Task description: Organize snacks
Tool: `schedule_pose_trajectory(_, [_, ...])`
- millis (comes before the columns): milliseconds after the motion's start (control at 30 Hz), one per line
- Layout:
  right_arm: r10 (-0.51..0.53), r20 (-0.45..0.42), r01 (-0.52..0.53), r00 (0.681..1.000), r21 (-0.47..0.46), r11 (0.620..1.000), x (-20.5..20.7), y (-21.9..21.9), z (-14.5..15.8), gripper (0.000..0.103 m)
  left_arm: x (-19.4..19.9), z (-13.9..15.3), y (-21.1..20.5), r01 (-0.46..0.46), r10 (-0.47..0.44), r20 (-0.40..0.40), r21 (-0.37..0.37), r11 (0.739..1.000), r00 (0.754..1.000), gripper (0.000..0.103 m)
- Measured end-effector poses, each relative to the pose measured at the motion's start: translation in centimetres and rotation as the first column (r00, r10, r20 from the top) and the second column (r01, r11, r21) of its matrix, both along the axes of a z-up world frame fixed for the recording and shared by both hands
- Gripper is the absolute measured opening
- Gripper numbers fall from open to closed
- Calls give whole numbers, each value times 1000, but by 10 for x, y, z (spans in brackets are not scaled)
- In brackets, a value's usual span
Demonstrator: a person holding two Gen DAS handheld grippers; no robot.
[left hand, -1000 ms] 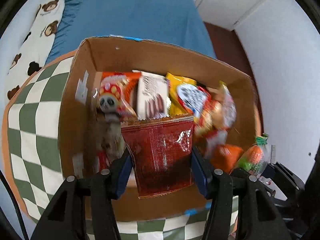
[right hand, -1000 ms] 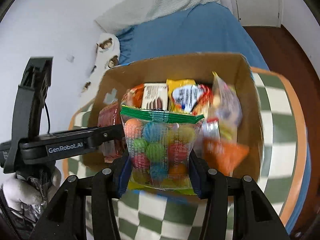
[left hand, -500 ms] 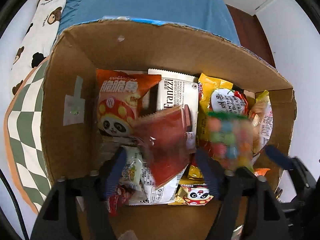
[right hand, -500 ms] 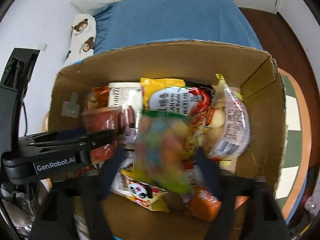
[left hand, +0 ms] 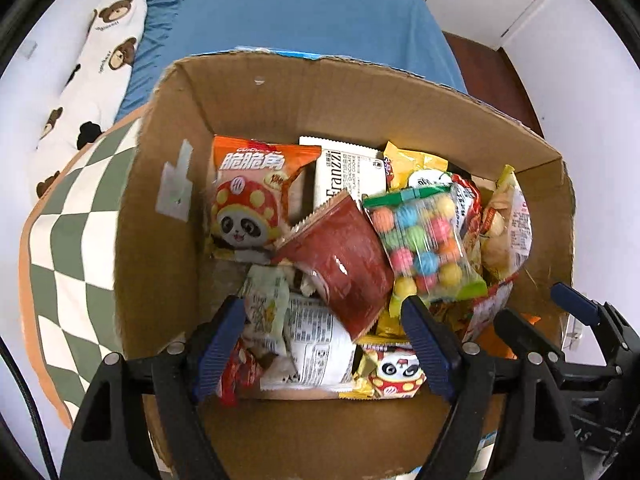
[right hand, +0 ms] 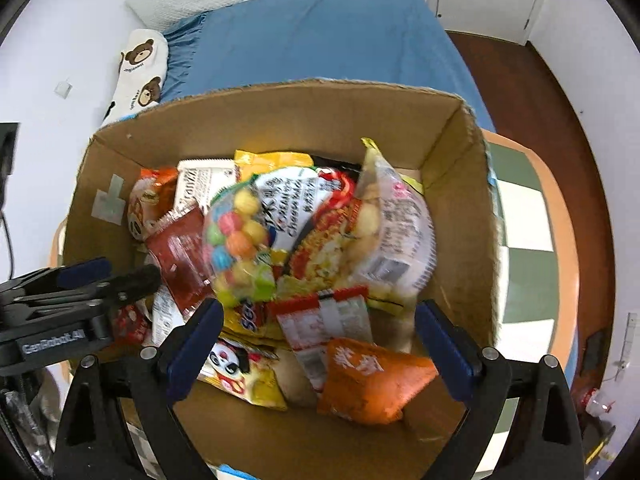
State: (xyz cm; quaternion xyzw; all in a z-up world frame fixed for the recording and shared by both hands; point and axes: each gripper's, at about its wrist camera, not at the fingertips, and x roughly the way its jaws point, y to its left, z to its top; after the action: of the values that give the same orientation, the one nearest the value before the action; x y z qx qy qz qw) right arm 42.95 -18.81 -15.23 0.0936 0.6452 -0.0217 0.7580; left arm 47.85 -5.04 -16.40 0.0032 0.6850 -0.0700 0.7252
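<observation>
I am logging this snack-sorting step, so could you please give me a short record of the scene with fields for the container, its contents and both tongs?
container: open cardboard box on a green-and-white checked cloth
red packet: lying in the box on other snacks
bag of coloured balls: lying in the box, beside the red packet
other contents: orange panda bag, white cookie packet, orange pouch
left tongs: open, nothing between them, above the box
right tongs: open, nothing between them, above the box
</observation>
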Motion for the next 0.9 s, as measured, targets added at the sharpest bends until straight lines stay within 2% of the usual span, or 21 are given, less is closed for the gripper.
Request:
schedule_pose_trajectory(200, [-9,66,10,998,-12,1000,-26,-2,22,99,-26,31,4,-20,20,94,0,1000,995,80])
schedule_pose_trajectory(367, [3,164,5,986,-50,999,-62,4,59,99,-61,71,7,-25,27,208,-13,1000,978,80])
schedule_pose_trajectory(533, [-6,258,24,966,-67,997,-109,12,97,101,-103,110,12,-15,19,315,-16,1000,949,80])
schedule_pose_trajectory(700, [-2,352,34,936,-85,996,-161,24,142,102,-156,153,17,-17,26,420,-25,1000,907,80])
schedule_pose_trajectory(900, [-5,431,54,902,-100,994,-218,34,189,102,-207,186,26,-16,24,495,-19,1000,868,80])
